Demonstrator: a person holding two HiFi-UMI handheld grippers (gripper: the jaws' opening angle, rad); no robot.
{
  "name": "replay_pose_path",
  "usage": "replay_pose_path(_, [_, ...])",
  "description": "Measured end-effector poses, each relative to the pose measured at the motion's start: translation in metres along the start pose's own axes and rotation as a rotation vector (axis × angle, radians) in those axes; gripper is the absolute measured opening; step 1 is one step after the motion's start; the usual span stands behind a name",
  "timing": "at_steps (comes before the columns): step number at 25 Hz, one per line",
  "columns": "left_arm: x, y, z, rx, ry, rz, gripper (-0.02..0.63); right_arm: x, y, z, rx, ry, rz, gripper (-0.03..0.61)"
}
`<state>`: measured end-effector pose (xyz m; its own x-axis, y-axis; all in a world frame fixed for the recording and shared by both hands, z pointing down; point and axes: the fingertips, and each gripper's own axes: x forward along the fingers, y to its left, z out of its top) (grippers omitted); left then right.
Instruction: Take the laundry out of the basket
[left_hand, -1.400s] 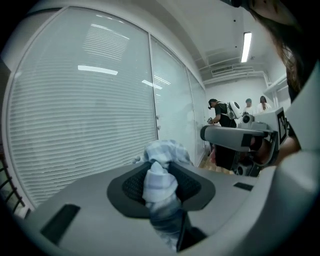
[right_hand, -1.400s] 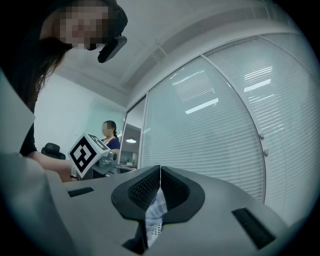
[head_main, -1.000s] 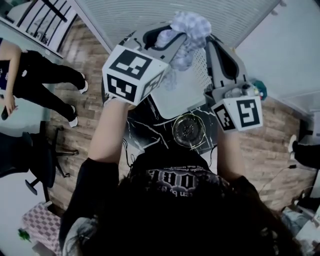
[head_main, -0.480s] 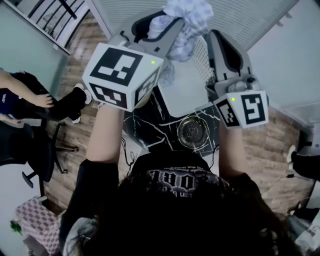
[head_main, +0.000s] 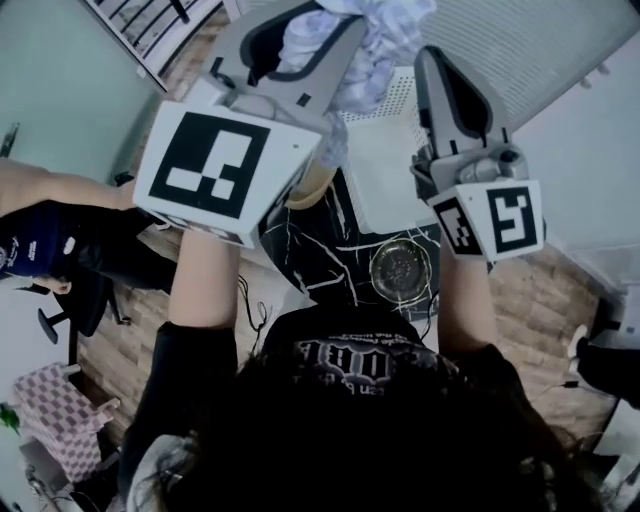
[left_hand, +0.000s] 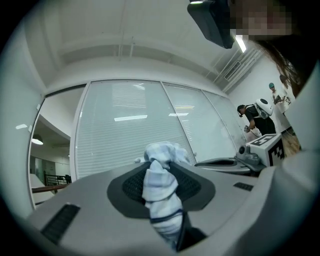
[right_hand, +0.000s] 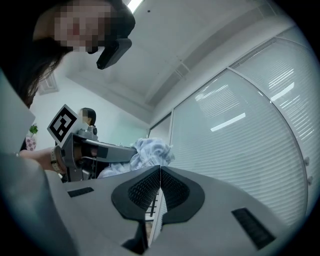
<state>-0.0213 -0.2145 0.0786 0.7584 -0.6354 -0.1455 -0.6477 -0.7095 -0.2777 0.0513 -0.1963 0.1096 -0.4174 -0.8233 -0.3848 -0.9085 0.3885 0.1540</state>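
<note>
Up at twelve o'clock in the head view, a pale blue-striped cloth (head_main: 385, 45) hangs bunched above the white basket (head_main: 400, 110). It is pinched firmly between the narrowly parted pads of the left tongs (left_hand: 165, 170), while the right tongs (right_hand: 159, 172), at two o'clock, are closed pad to pad on nothing. I judge this the lifting-out step: next the cloth needs carrying clear of the rim and letting go on the dark table (head_main: 310, 240). Both forearms reach forward, with the tongs raised near level and pointing away from the person.

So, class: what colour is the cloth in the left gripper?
White cloth with thin dark stripes; the left gripper view shows it best.
</note>
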Motion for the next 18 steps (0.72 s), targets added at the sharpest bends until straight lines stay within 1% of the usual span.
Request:
replay_pose_path(5, [-0.029, 0.02, 0.015, 0.026, -0.02, 0.067, 0.114, 0.018, 0.028, 0.011, 0.011, -0.032, 0.055, 0.028])
replay_pose_path(11, [-0.064, 0.034, 0.029, 0.052, -0.041, 0.12, 0.114, 0.031, 0.063, 0.024, 0.019, -0.062, 0.11, 0.028])
replay_pose_path(18, [-0.099, 0.05, 0.036, 0.057, -0.042, 0.177, 0.114, 0.039, 0.097, 0.024, 0.037, -0.064, 0.162, 0.028])
